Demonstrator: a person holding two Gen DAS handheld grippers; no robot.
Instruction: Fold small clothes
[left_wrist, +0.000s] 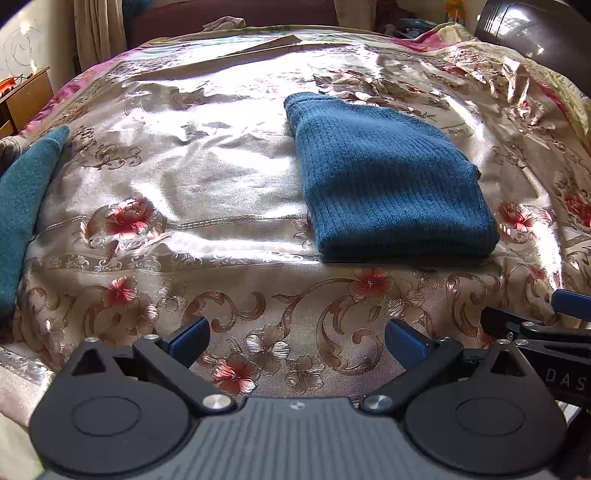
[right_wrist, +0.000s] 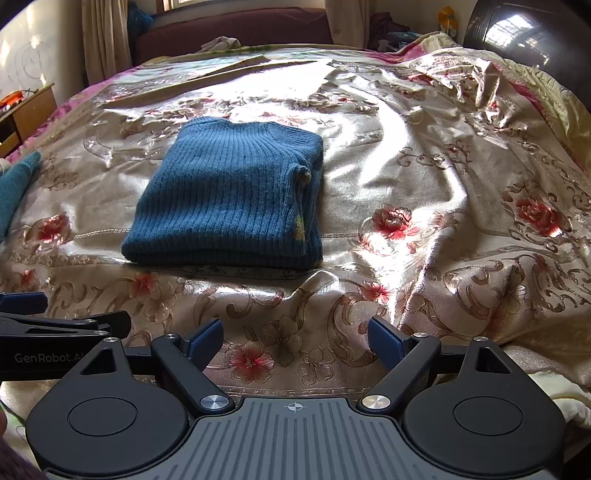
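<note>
Sweater (right_wrist: 229, 192), blue ribbed knit, lies as a compact folded rectangle on the floral satin bedspread (right_wrist: 424, 177), its stacked layers showing at the near edge and its neckband at the far edge. Left gripper (left_wrist: 295, 339) and right gripper (right_wrist: 295, 338) hover side by side over the near margin of the bed, well apart from the garment; both have their jaws spread wide and hold nothing. In the left wrist view the sweater sits ahead and to the right, in the right wrist view ahead and to the left, so it lies between the two tools' lines of sight. The fold appears essentially complete, with only tidying or setting aside left to do. On the sweater's right side an inner layer with a yellow mark (right_wrist: 298, 224) peeks out slightly. If squaring is wanted, a light inward press along that side should suffice; pinching only the top layer would probably peel the stack open. To move the bundle, grip all layers at the near corners together. A second teal garment (left_wrist: 22, 206) waits at the left edge of the bed.
</note>
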